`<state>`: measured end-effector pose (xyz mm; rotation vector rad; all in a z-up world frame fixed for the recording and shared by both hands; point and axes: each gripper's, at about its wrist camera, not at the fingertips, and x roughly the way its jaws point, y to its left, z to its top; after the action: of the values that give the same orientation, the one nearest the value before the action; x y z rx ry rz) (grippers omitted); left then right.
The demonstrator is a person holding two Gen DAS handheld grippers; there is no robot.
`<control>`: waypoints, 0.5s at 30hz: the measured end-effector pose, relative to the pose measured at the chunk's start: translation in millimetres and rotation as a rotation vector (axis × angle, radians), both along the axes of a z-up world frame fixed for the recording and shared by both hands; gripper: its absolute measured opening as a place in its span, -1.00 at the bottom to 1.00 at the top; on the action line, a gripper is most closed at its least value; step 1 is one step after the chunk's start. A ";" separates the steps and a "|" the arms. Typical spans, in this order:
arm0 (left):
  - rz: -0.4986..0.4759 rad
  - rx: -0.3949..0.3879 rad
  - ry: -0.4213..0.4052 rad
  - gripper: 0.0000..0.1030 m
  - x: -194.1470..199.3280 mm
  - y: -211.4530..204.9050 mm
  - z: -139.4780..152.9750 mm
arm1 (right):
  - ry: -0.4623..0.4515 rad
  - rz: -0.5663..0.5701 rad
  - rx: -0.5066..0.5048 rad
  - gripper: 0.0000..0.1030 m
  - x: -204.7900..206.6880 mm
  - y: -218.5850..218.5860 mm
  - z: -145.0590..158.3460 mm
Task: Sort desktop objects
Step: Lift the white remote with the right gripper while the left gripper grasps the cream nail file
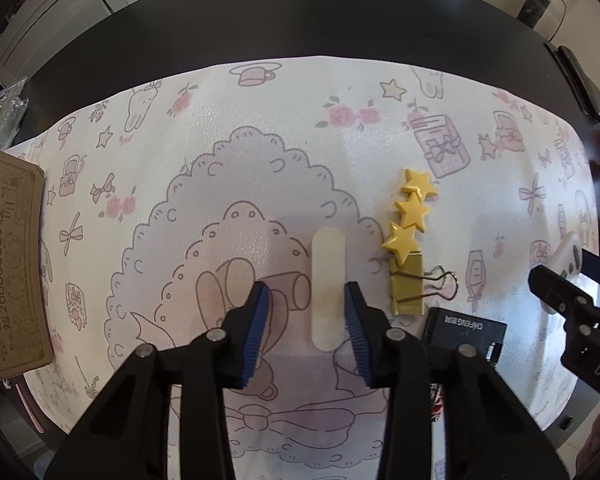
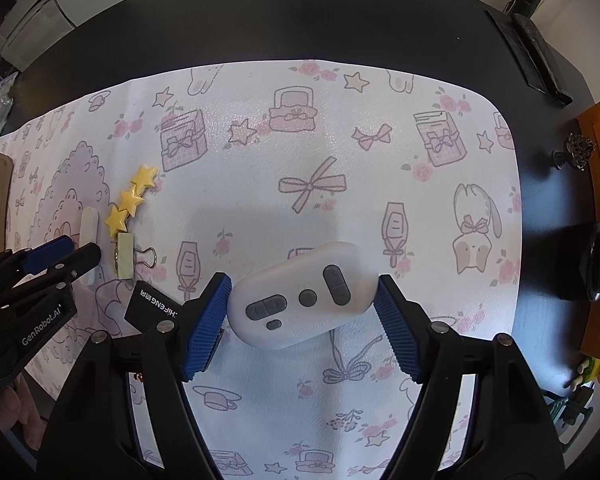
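between the right gripper [image 2: 302, 320] pads — white remote [image 2: 302, 294], seemingly clamped.

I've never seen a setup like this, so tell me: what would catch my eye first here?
Probably the white remote with grey buttons, gripped end to end by the right gripper's blue-padded jaws above the pink cartoon-printed mat. Next, the three yellow stars in a row on a clip, right of a cream oblong strip that lies between the left gripper's jaws, untouched.

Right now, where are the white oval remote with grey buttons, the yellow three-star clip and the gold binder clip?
white oval remote [image 2: 304, 296], right wrist view, middle round button.
yellow three-star clip [image 1: 411, 209], left wrist view, middle star.
gold binder clip [image 1: 407, 288], left wrist view, flat body.
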<state>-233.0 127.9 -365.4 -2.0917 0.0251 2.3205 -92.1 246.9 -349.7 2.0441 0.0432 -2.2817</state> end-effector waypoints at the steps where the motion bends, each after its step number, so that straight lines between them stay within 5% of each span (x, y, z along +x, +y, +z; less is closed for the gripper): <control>1: 0.007 0.007 -0.003 -0.69 -1.3 -0.9 -0.1 | -0.001 0.000 -0.001 0.46 2.4 -0.8 -0.1; 15: 0.027 0.008 -0.010 -0.69 -4.9 3.3 12.5 | 0.003 -0.004 -0.016 0.46 43.5 -10.6 9.6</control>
<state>-237.9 131.2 -352.9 -2.1136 -0.0128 2.3208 -48.6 236.3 -340.1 2.0351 0.0206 -2.2791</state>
